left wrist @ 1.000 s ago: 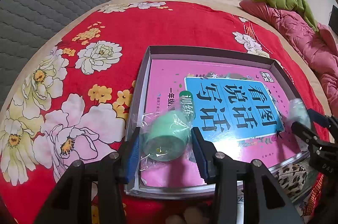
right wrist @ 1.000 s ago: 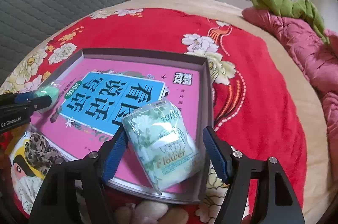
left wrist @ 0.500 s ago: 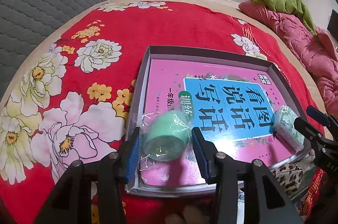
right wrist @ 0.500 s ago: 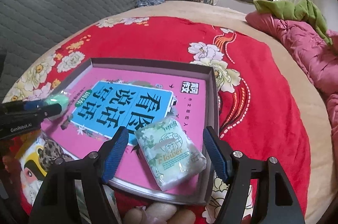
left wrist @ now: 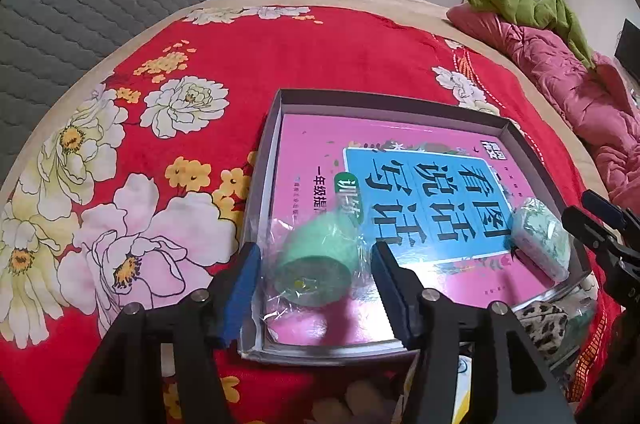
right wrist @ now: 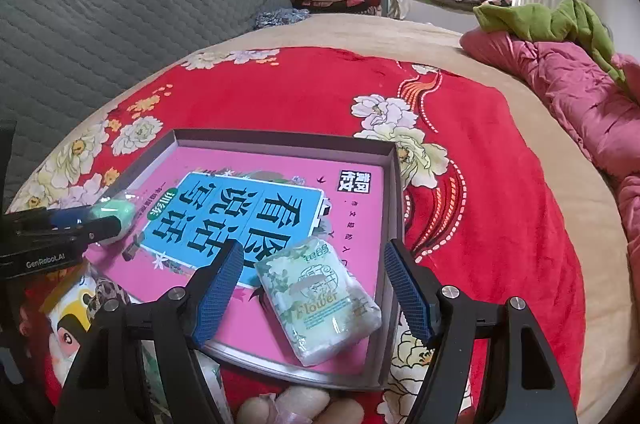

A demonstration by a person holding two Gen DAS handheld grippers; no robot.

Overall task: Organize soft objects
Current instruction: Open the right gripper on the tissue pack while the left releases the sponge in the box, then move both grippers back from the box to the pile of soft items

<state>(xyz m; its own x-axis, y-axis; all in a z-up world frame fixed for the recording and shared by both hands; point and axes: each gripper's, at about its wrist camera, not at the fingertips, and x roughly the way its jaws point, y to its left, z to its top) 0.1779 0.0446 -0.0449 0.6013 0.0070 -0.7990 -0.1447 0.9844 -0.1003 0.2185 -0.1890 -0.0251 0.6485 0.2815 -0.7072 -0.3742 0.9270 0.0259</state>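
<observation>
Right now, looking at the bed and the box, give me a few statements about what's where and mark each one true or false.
1. The green roll lies in the grey box. True.
2. The tissue pack lies on the red blanket. False: it lies in the box, on the pink book.
3. The right gripper is clamped on the pack. False: its pads stand clear of it.
4. The left gripper straddles the roll, jaws opening. True.

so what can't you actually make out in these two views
- Leopard-print item, left wrist view: mostly hidden under the grey tray.
- Pale soft lumps, right wrist view: cut off by the bottom edge, kind unclear.
- Green roll in clear wrap, between the opening jaws of the left hand-held gripper: blurred, label unreadable.
- Cartoon-print pack: partly behind the right hand-held gripper.
</observation>
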